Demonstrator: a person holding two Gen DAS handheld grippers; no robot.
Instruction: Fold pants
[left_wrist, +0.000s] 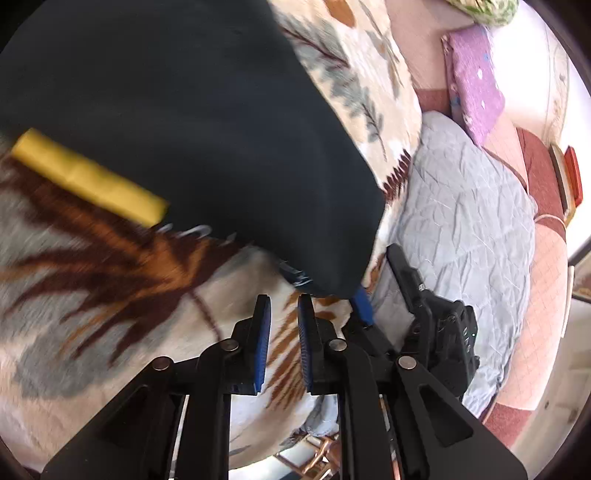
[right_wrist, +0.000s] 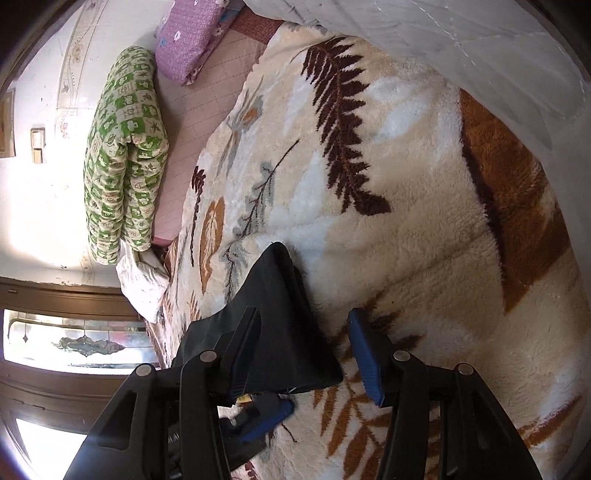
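With the right gripper (right_wrist: 306, 354) fingers apart around the dark pants (right_wrist: 284, 332) corner and the left gripper (left_wrist: 282, 332) nearly closed and empty beside the pants' edge, square the fold before smoothing it flat on the blanket (right_wrist: 406, 240).

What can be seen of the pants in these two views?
The pants are dark navy, almost black, of smooth matte cloth, with a yellow band across one part. They lie spread over the leaf-patterned fleece blanket on the bed. In the right wrist view one corner lies between the open fingers of the right tool, against the left pad only. The left tool is nearly shut just short of their edge, holding nothing.
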